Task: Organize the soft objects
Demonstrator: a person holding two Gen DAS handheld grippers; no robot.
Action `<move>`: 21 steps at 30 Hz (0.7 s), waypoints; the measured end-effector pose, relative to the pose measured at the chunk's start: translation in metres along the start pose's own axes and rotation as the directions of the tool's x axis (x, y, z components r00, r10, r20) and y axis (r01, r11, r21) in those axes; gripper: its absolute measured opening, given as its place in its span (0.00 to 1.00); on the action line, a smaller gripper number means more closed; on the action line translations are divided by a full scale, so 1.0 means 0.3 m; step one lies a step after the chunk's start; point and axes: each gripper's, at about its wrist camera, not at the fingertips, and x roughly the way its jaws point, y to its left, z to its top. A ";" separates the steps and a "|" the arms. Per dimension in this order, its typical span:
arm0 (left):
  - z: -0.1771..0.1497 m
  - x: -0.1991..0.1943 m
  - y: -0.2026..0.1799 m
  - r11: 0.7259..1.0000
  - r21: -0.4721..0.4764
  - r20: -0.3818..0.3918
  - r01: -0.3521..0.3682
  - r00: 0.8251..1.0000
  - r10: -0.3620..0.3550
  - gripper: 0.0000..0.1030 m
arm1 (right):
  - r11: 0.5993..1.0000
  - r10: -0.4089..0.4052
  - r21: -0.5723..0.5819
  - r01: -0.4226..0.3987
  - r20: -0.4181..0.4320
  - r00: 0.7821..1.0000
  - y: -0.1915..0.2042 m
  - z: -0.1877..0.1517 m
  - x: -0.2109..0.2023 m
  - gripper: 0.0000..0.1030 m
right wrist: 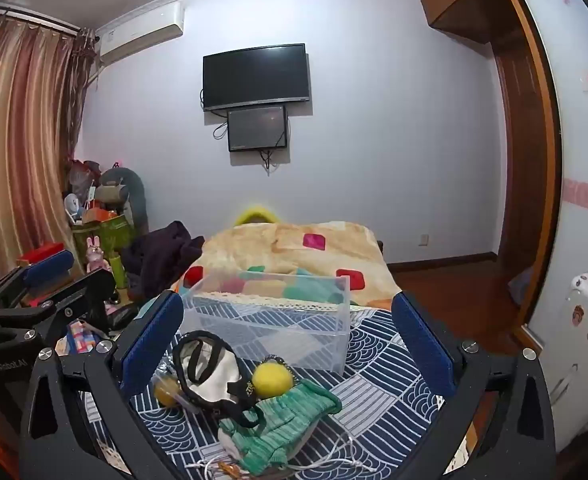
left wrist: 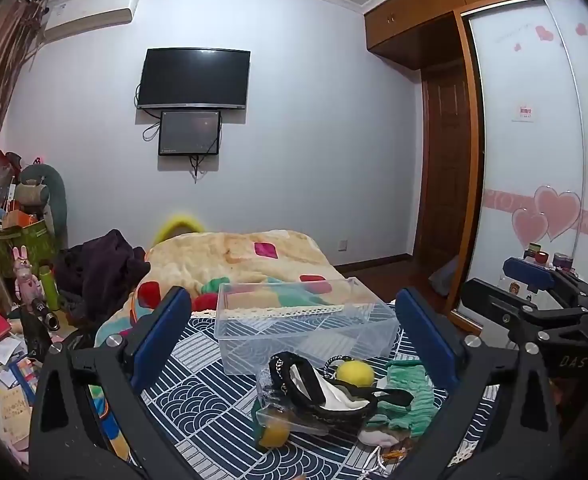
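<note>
A clear plastic box [left wrist: 301, 320] [right wrist: 270, 312] stands on the blue patterned cloth. In front of it lies a pile of soft things: a yellow ball [left wrist: 354, 373] [right wrist: 272, 378], a black and white pouch [left wrist: 325, 394] [right wrist: 210, 372], a green knit piece [left wrist: 407, 394] [right wrist: 282, 420] and an orange ball in clear wrap [left wrist: 273, 432] [right wrist: 166, 392]. My left gripper [left wrist: 290, 332] is open and empty above the pile. My right gripper [right wrist: 290, 332] is open and empty above it too. The right gripper shows at the right of the left wrist view [left wrist: 533, 292].
A patterned blanket [left wrist: 234, 264] [right wrist: 294, 248] covers the bed beyond the box. Dark clothes [left wrist: 98, 268] and clutter with boxes and toys [left wrist: 18, 260] lie at the left. A wardrobe [left wrist: 533, 140] and door stand at the right. White cords [right wrist: 333, 464] lie near the pile.
</note>
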 end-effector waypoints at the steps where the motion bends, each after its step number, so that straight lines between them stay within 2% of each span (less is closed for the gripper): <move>1: 0.003 -0.001 0.003 1.000 -0.002 0.000 0.002 1.000 -0.002 1.00 | 1.000 0.000 0.001 0.000 0.001 1.000 0.002 0.001 -0.002 1.00; 21: 0.014 -0.009 0.000 1.000 -0.007 0.004 0.007 1.000 -0.007 1.00 | 1.000 0.005 0.002 -0.005 0.005 1.000 0.000 0.009 -0.017 1.00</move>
